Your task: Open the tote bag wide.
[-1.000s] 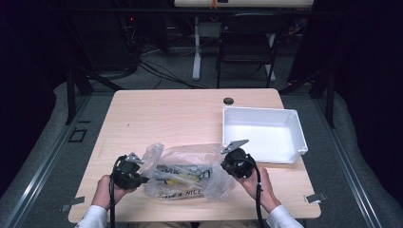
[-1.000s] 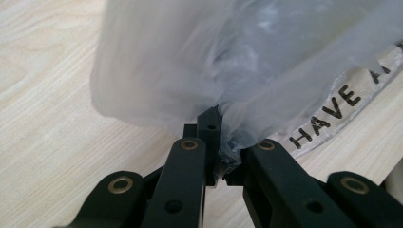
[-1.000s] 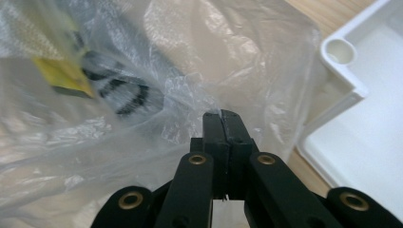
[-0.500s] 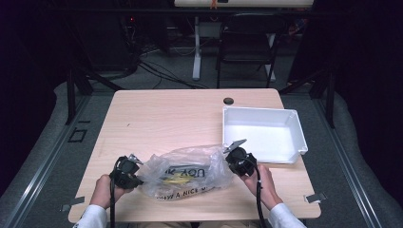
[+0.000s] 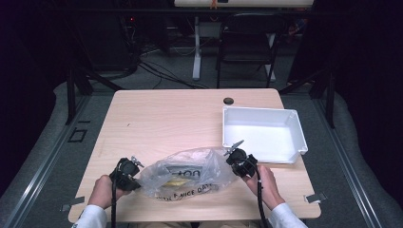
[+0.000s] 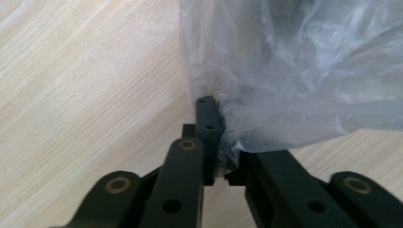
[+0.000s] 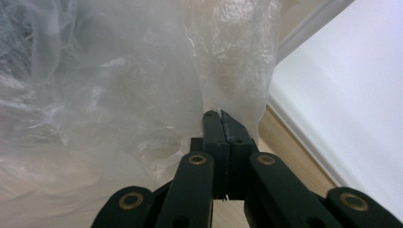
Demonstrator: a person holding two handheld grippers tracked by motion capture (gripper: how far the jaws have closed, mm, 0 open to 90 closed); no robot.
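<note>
**Both grippers at the plastic bag, near table edge**

Currently the clear plastic bag (image 5: pixel 186 176) lies on the wooden table (image 5: pixel 171 118) close to the person's edge, between the two hands. It is crumpled, with black printed lettering on its upper face and something yellowish inside; what that is cannot be told.

Left gripper (image 5: pixel 135 172): at the bag's left end. In the left gripper view its jaws have just been opening a little, but remain nearly together, with a bunched fold of the film (image 6: pixel 228 142) caught between them.

Right gripper (image 5: pixel 232 153): at the bag's right end. In the right gripper view the jaws are pressed fully together on a thin edge of film (image 7: pixel 223 116).

White tray (image 5: pixel 294 135): on the table, just beside the right gripper.
</note>
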